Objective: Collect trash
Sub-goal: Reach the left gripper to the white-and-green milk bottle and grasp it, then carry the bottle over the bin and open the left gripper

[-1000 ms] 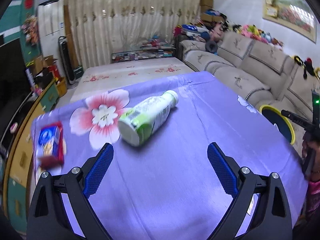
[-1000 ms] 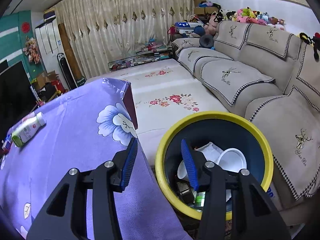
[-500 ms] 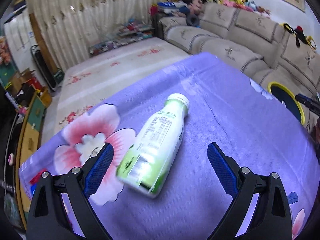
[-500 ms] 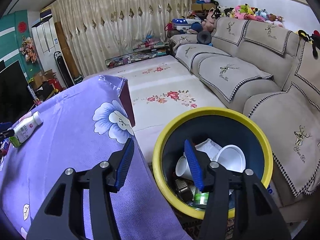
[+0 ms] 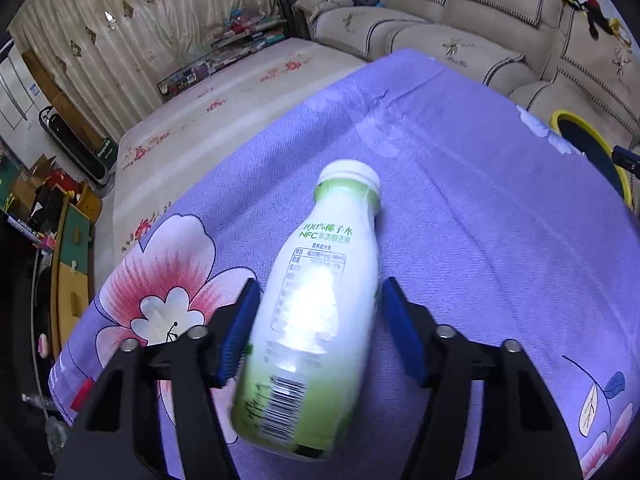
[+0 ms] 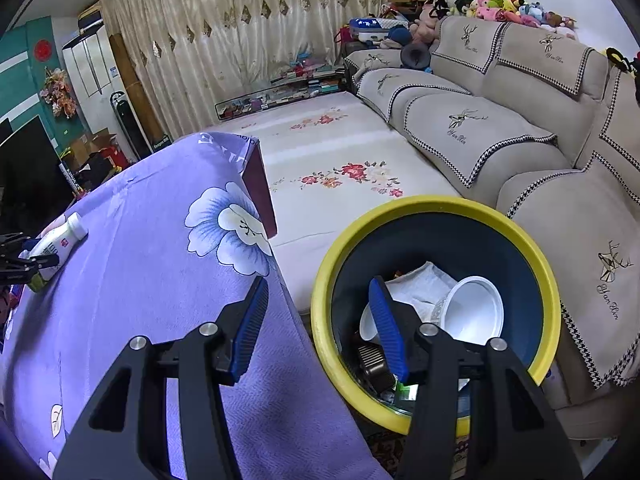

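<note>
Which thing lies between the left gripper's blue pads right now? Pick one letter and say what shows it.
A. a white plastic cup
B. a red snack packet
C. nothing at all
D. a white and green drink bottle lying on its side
D: in the left wrist view the white and green bottle lies on its side on the purple cloth, its body between the pads of the left gripper, whose jaws have just been closing.

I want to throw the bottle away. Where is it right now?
The bottle lies on the purple tablecloth between the left gripper's fingers, beside the pink flower print; the yellow bin stands past the table's far edge.
</note>
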`<act>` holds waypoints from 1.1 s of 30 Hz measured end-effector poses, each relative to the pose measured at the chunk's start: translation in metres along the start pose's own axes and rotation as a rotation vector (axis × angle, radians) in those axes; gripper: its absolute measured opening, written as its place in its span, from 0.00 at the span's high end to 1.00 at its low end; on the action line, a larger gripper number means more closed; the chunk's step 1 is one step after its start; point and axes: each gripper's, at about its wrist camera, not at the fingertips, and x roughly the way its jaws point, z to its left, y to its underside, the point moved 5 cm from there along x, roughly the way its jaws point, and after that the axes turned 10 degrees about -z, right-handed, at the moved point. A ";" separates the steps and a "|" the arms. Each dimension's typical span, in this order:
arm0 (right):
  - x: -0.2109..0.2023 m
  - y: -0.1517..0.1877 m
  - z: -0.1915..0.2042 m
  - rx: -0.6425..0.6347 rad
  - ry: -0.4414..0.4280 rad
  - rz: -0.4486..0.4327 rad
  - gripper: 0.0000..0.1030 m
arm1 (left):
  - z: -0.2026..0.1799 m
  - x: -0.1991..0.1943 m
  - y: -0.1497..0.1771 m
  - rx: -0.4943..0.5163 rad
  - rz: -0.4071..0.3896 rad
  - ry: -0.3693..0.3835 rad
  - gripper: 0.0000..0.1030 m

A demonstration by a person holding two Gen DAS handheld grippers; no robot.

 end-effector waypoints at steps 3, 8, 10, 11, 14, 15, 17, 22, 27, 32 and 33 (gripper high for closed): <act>-0.001 0.001 0.000 0.011 -0.010 0.000 0.51 | -0.001 0.000 -0.001 -0.007 0.009 -0.006 0.44; -0.002 0.000 -0.003 0.034 -0.027 -0.002 0.51 | -0.013 -0.014 -0.003 -0.025 -0.017 -0.024 0.45; -0.004 0.000 -0.004 0.038 -0.030 -0.011 0.51 | -0.021 -0.026 -0.005 -0.048 -0.041 -0.030 0.46; -0.005 -0.001 -0.004 0.039 -0.032 -0.019 0.51 | -0.025 -0.031 -0.006 -0.052 -0.050 -0.034 0.46; -0.011 -0.003 -0.003 0.033 -0.038 -0.047 0.51 | -0.044 -0.048 -0.006 -0.063 -0.063 -0.052 0.46; -0.012 -0.003 -0.002 0.028 -0.041 -0.053 0.51 | -0.050 -0.053 -0.006 -0.062 -0.066 -0.057 0.46; -0.013 -0.004 -0.001 0.023 -0.048 -0.058 0.51 | -0.069 -0.064 -0.007 -0.047 -0.075 -0.067 0.46; -0.020 -0.007 -0.003 0.034 -0.082 -0.094 0.51 | -0.112 -0.096 -0.012 -0.036 -0.123 -0.058 0.46; -0.044 -0.006 -0.018 0.031 -0.090 -0.129 0.51 | -0.163 -0.120 -0.027 0.002 -0.168 -0.006 0.46; -0.077 -0.007 -0.055 0.060 -0.052 -0.175 0.51 | -0.223 -0.130 -0.057 0.059 -0.211 0.087 0.46; -0.086 -0.008 -0.067 0.071 -0.033 -0.188 0.51 | -0.236 -0.130 -0.064 0.072 -0.219 0.106 0.46</act>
